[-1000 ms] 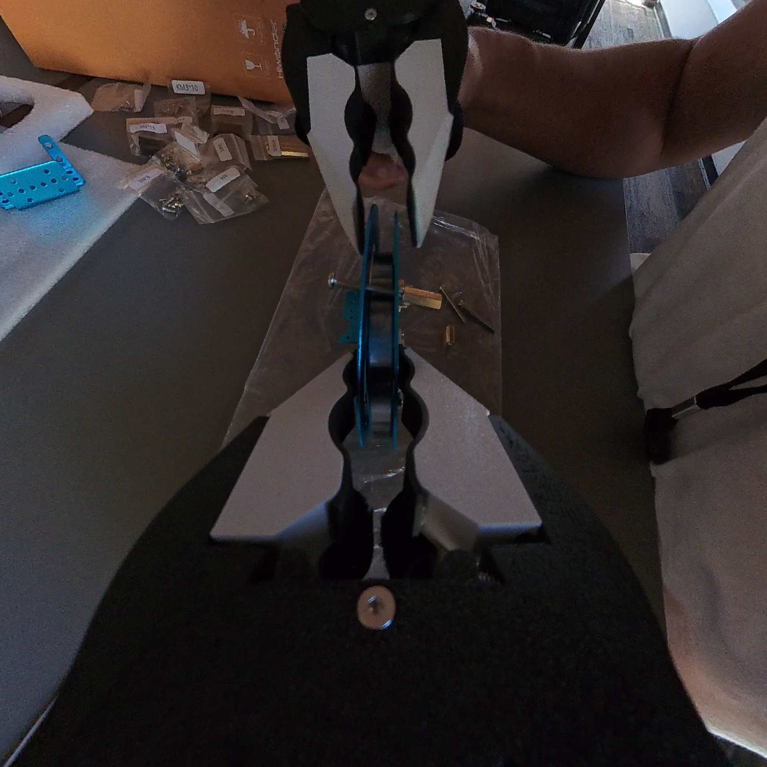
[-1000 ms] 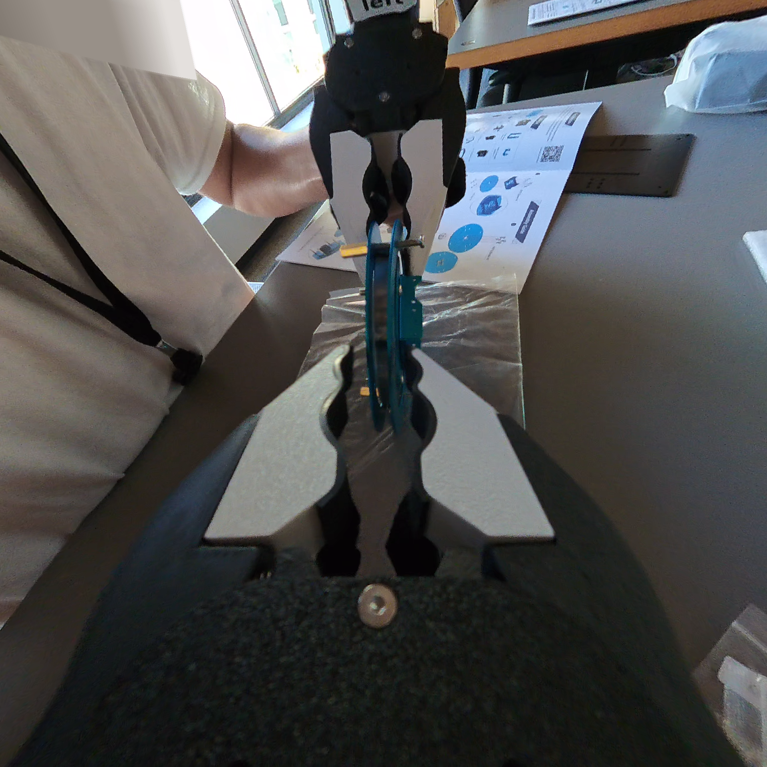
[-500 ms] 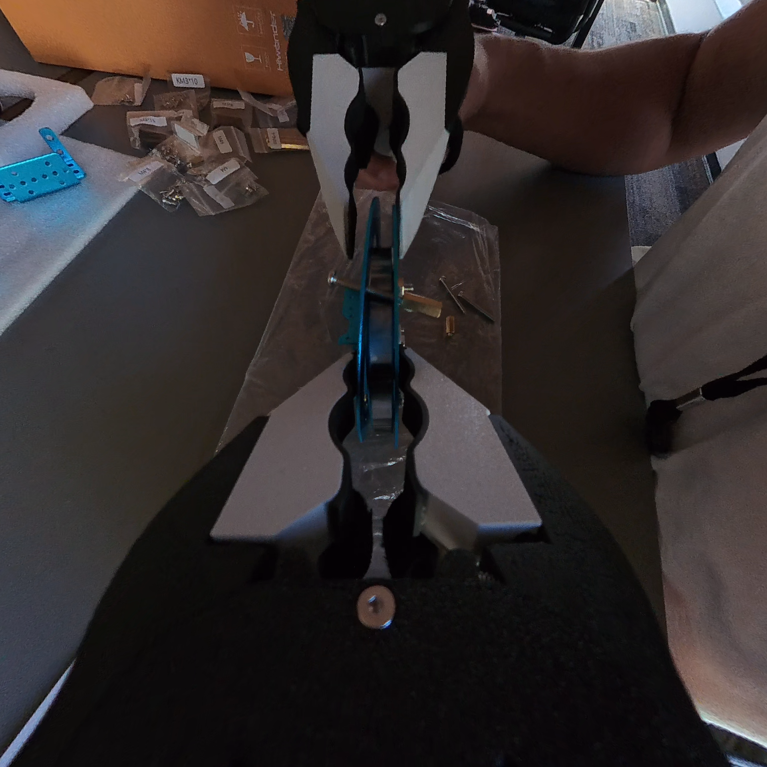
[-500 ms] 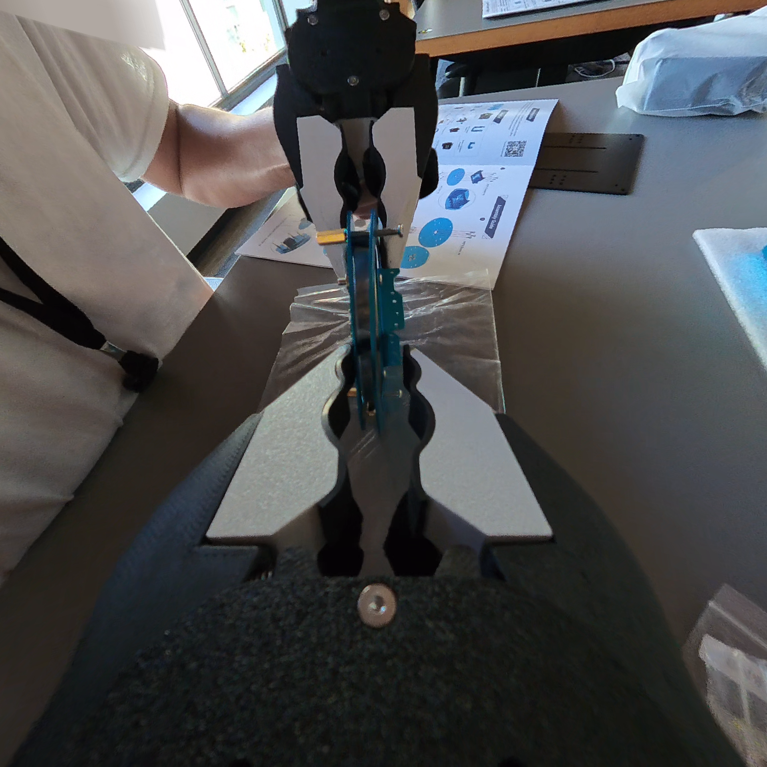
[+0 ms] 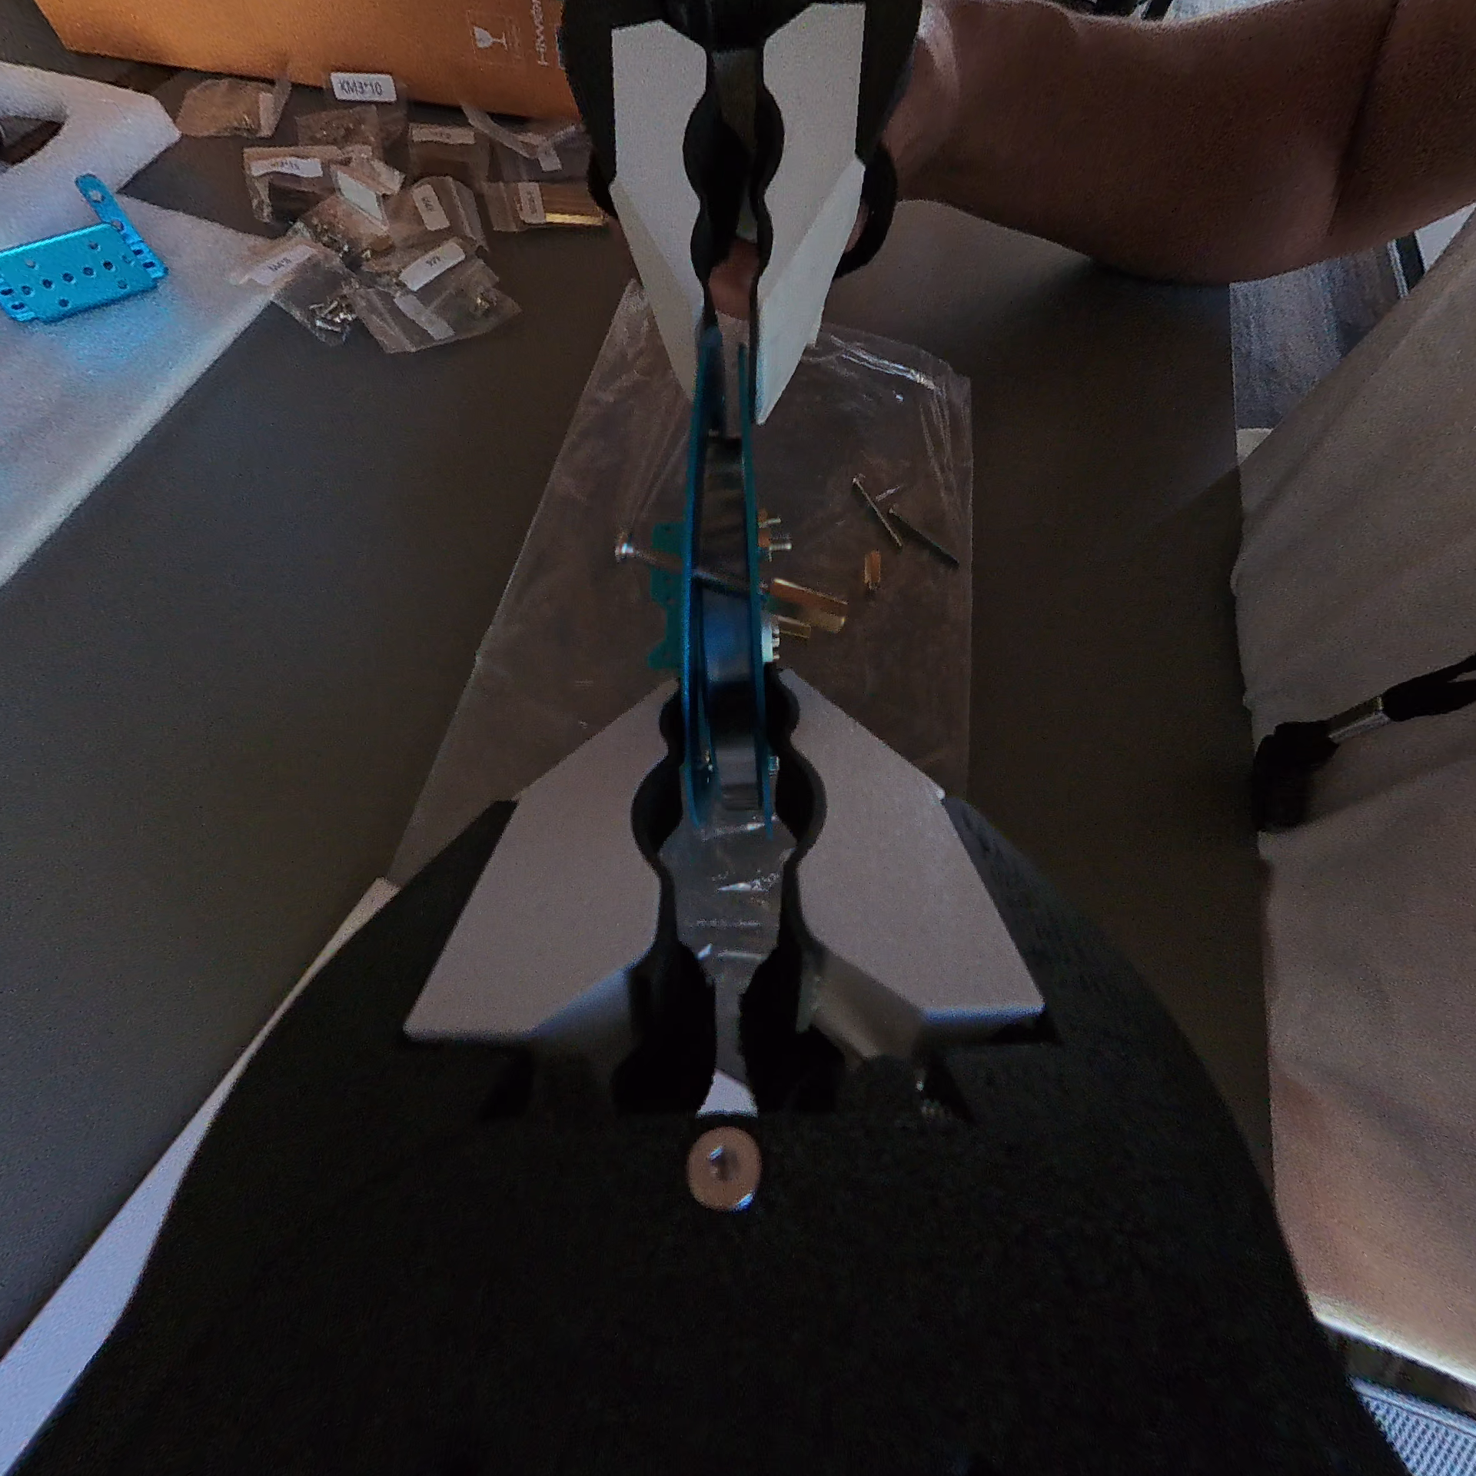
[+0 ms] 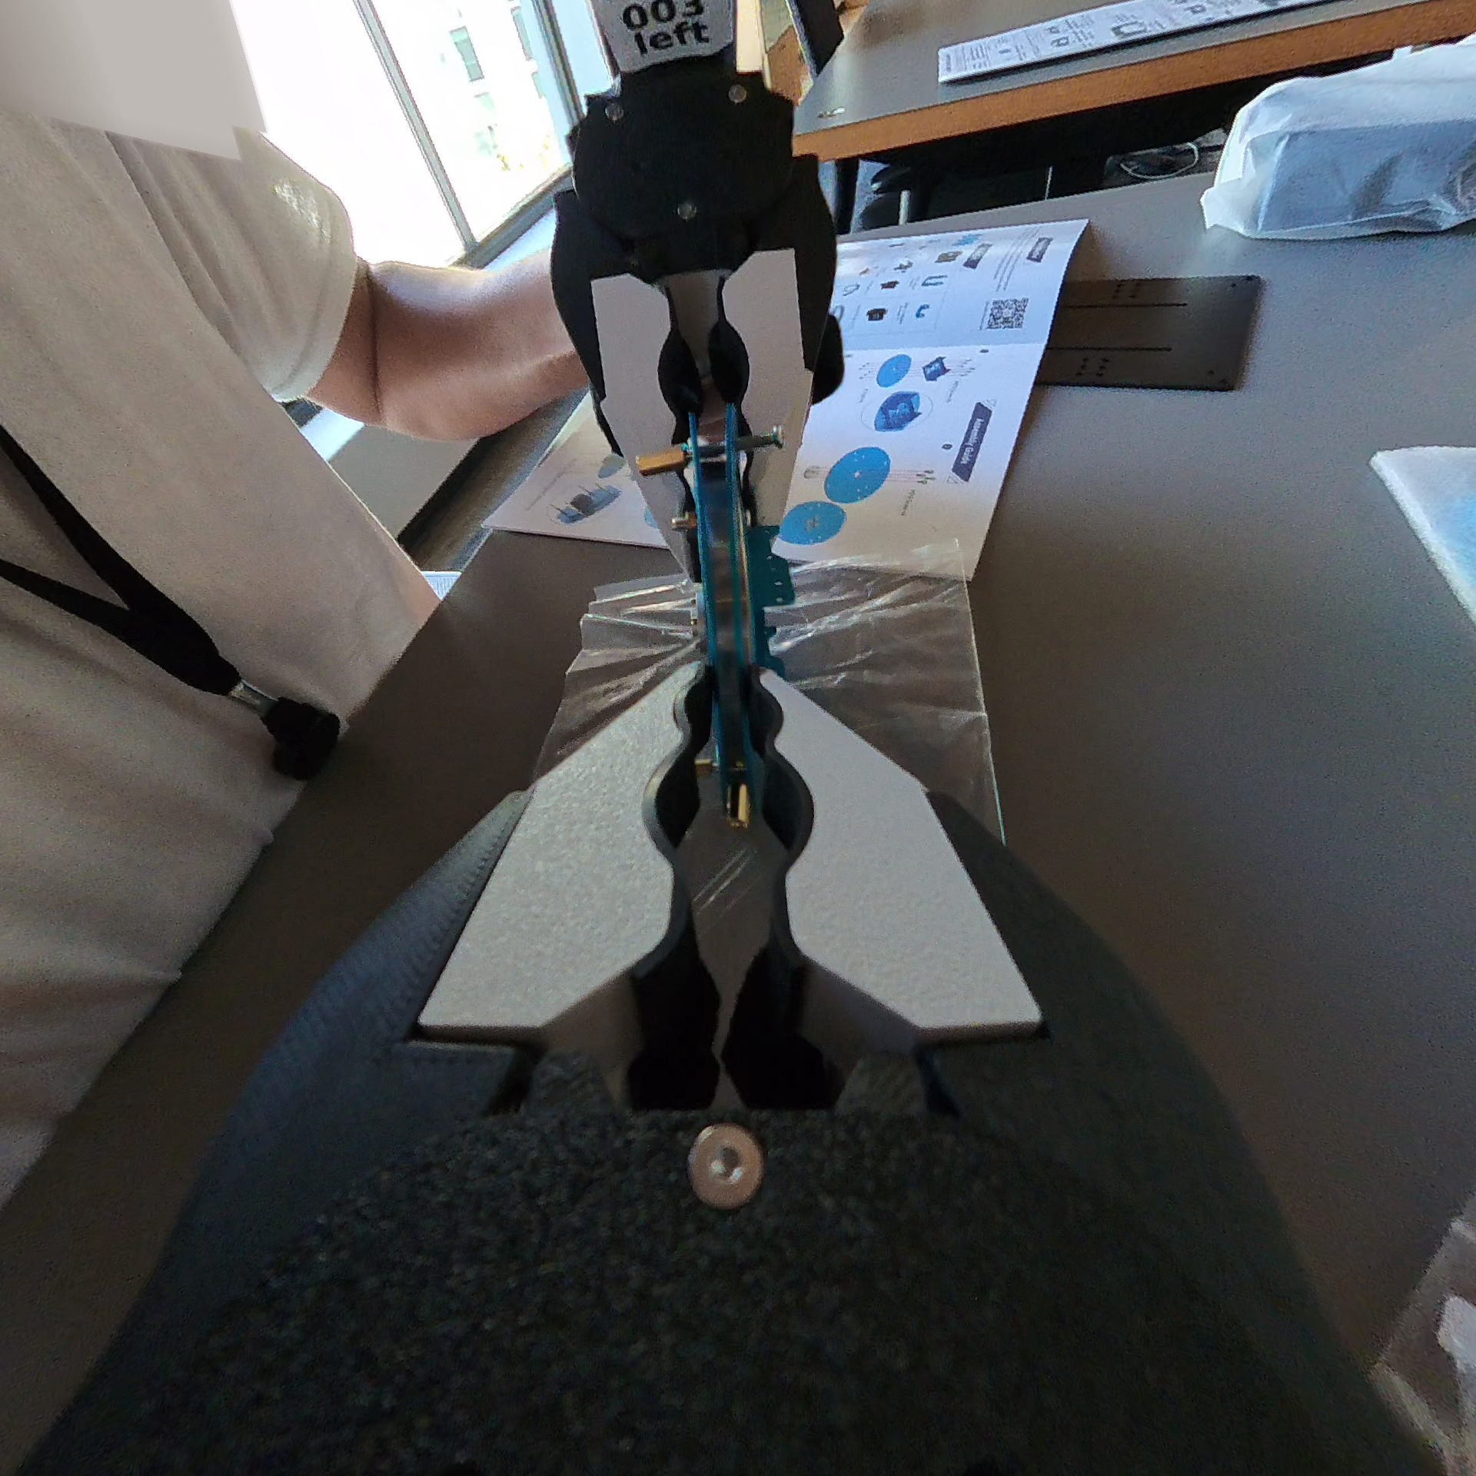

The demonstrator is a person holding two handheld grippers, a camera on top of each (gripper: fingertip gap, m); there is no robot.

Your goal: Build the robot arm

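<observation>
1. Here, the tabletop [image 5: 240, 639] carries everything: one clear plastic sheet [image 5: 878, 447] under my work, one printed leaflet [image 6: 942, 375], one black plate [image 6: 1150, 335] and one orange box [image 5: 319, 32].
2. My left hand-held gripper [image 5: 723, 723] and my right hand-held gripper [image 6: 723, 719] face each other. Each is pressed in on an opposite edge of the same blue disc assembly [image 5: 723, 575], held edge-up just above the sheet.
3. The assembly counts two blue discs, one small toothed blue bracket [image 6: 771, 575], one long screw [image 5: 663, 559] and a few brass standoffs [image 5: 807, 595].
4. The risk, I judge: both grips are on thin rims, so uneven squeeze or twist between my hands could let the discs slip, skew or shed a loose standoff.
5. Beyond, one blue perforated plate [image 5: 72, 271] lies on white foam, beside roughly a dozen small parts bags [image 5: 375, 232].
6. Smallest, two dark pins [image 5: 902, 519] and one brass spacer [image 5: 872, 569] lie on the sheet.
</observation>
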